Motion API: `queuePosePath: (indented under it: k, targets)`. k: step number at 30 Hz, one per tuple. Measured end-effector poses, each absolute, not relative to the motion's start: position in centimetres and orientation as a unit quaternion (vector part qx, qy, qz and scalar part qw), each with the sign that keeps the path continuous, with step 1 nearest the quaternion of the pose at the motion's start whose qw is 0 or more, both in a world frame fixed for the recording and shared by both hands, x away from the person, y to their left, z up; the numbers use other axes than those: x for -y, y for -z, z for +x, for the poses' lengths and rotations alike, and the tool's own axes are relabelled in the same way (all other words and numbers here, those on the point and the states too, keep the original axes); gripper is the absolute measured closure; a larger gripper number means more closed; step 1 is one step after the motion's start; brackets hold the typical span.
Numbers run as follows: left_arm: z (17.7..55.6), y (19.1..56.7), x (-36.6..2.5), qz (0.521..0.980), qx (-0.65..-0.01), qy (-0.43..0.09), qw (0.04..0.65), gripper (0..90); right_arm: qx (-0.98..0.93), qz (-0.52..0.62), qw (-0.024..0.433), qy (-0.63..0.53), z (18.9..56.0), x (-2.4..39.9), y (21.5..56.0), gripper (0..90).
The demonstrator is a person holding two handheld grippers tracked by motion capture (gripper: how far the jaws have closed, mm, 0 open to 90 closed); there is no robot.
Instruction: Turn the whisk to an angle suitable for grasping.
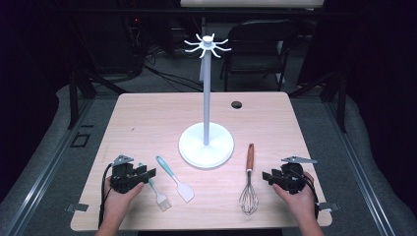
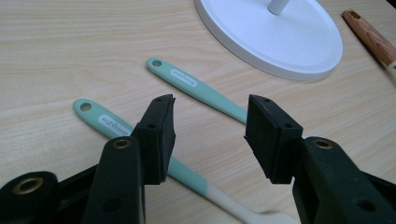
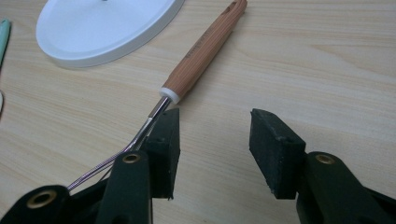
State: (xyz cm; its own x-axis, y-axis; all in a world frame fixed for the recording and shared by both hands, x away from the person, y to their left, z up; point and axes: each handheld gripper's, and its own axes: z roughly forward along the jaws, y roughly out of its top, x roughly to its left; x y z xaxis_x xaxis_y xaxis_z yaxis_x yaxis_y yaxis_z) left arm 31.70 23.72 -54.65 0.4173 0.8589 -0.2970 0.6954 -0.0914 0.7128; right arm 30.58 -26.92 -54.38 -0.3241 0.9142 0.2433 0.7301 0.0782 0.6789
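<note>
On the near edge of the desk, both tongs sit low and spread wide, nothing pinched. Left tongs hover just beside the pastry brush, its mint handle running under the left jaw; the spatula lies just beyond. Right tongs rest near the whisk, its wooden handle pointing toward the white stand, mid-desk.

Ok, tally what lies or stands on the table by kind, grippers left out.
Mint-handled utensils: 2, a basting brush and a spatula
Whisk with wooden handle: 1
White hook stand: 1
Total: 4
</note>
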Motion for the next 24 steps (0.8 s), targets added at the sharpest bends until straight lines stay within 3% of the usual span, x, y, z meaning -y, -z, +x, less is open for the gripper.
queuePosePath:
  k: [5,14,24]
  targets:
    - [31.6,54.3,-23.8,0.726,-0.533,-0.095,0.425,53.0,-0.719,0.579,0.112,-0.368,30.5,26.6,54.2,52.5]
    - [31.6,54.0,-24.3,0.723,-0.537,-0.087,0.427,55.4,-0.716,0.600,0.070,-0.349,31.1,26.4,53.9,61.4]
    - [31.4,54.3,-24.4,0.729,-0.541,-0.096,0.408,54.6,-0.724,0.600,0.053,-0.337,32.8,24.7,53.2,61.7]
